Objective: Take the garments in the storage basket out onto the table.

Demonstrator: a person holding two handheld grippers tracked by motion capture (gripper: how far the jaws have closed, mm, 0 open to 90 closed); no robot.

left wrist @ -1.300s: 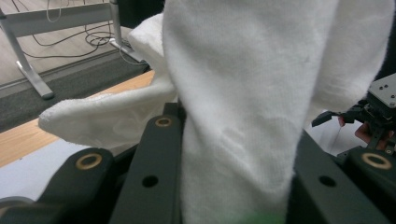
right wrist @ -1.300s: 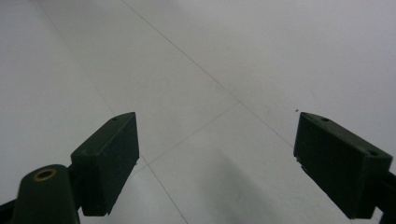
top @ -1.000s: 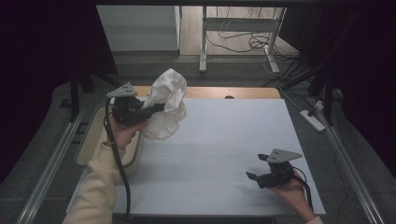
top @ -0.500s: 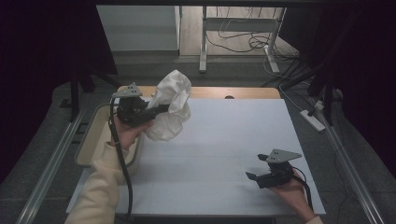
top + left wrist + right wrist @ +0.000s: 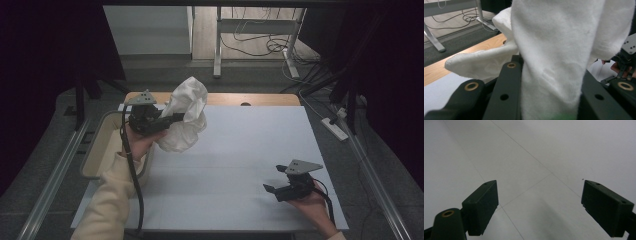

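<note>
A white cloth [image 5: 187, 107] hangs bunched above the table's rear left, with my left gripper [image 5: 175, 119] shut on it. In the left gripper view the cloth [image 5: 554, 50] is pinched between the two black jaws of my left gripper [image 5: 551, 82] and drapes over them. My right gripper [image 5: 272, 179] rests low at the front right of the white tabletop [image 5: 240, 150], held in a hand, far from the cloth. In the right gripper view the jaws of my right gripper [image 5: 540, 205] stand wide apart over bare tabletop [image 5: 536, 157], nothing between them.
A beige tub [image 5: 97, 145] stands against the table's left side, under the left forearm. A wooden strip [image 5: 260, 99] runs along the table's back edge. On the floor lie a power strip [image 5: 335, 129] at the right and cables [image 5: 255, 47] behind.
The left hand with the cloth has drifted slightly to the right, and the cloth's folds have shifted a little. The right gripper has kept still.
</note>
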